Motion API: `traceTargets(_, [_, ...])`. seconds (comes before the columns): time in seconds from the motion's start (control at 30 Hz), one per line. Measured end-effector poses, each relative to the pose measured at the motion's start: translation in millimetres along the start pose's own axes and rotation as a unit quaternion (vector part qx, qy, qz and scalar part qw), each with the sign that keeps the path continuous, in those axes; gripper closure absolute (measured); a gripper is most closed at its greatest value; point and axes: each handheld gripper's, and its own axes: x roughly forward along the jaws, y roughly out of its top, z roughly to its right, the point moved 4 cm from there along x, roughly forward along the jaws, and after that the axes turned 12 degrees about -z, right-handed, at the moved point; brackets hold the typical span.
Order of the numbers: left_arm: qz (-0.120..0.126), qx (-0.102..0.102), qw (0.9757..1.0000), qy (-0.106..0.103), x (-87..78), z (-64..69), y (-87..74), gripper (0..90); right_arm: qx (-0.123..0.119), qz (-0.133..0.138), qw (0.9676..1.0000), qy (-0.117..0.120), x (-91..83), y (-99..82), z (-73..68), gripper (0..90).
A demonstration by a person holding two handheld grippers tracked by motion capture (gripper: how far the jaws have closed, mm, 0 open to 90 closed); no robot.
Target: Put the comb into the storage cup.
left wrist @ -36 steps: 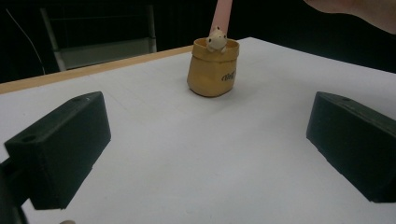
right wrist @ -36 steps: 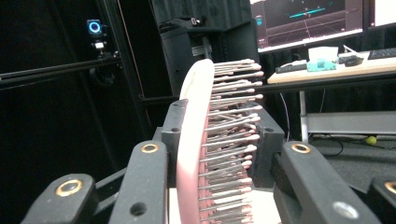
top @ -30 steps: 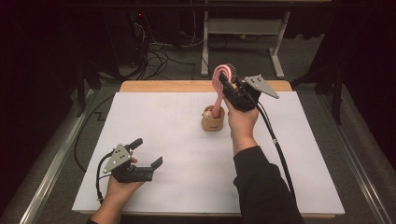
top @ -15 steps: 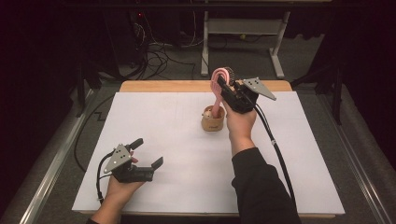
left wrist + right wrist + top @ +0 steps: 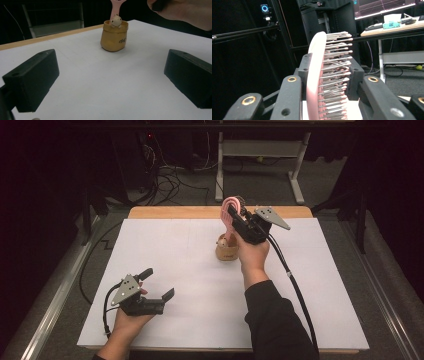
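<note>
A tan pouch-shaped holder (image 5: 226,252) (image 5: 113,37) stands on the white table, right of centre, with a small pale figure (image 5: 116,20) at its mouth. A pink hairbrush (image 5: 229,209) (image 5: 322,75) rises above it, and its handle (image 5: 116,7) runs down behind the figure into the holder. My right gripper (image 5: 236,218) (image 5: 329,85) is shut on the brush head, one jaw on the pink back and one on the bristle side. My left gripper (image 5: 157,283) (image 5: 110,80) rests open at the near left, nothing between its jaws, pointing at the holder.
A white sheet (image 5: 175,250) covers the table, with a wooden edge (image 5: 170,212) at the back. Beyond it are floor cables (image 5: 165,175) and a metal frame (image 5: 260,150). The right hand (image 5: 185,12) and its cable (image 5: 295,290) hang over the table's right half.
The right hand has shifted the brush slightly left and down over the holder. The left gripper has stayed where it was.
</note>
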Motion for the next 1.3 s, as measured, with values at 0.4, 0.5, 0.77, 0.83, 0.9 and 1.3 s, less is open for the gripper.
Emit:
traceTargets(0.4, [0.005, -0.005, 1.0, -0.005, -1.6, 0.2, 1.3, 0.0, 0.004, -0.008, 1.0, 0.0, 5.6, -5.7, -0.2, 66.6])
traceTargets(0.5, [0.004, -0.005, 1.0, -0.003, -2.3, 0.0, 0.9, 0.0, 0.008, -0.01, 0.9999, 0.001, 5.8, -6.8, 0.2, 66.6])
traceTargets(0.77, [0.004, -0.005, 1.0, -0.005, -2.0, 0.8, 0.9, 0.0, 0.01, -0.014, 0.9998, 0.003, 7.9, -10.0, 0.4, 66.5])
traceTargets(0.83, [0.003, -0.005, 1.0, -0.006, -1.7, 1.2, 0.9, 0.0, 0.012, -0.015, 0.9998, 0.004, 8.8, -10.8, 0.3, 66.5])
traceTargets(0.9, [0.004, -0.005, 1.0, -0.006, -2.1, 1.1, 1.0, 0.0, 0.011, -0.015, 0.9998, 0.003, 9.5, -11.3, 0.1, 66.4])
traceTargets(1.3, [0.003, -0.005, 1.0, -0.007, -1.9, 1.1, 0.9, 0.0, 0.015, -0.025, 0.9996, 0.003, 8.6, -10.7, 2.0, 65.4])
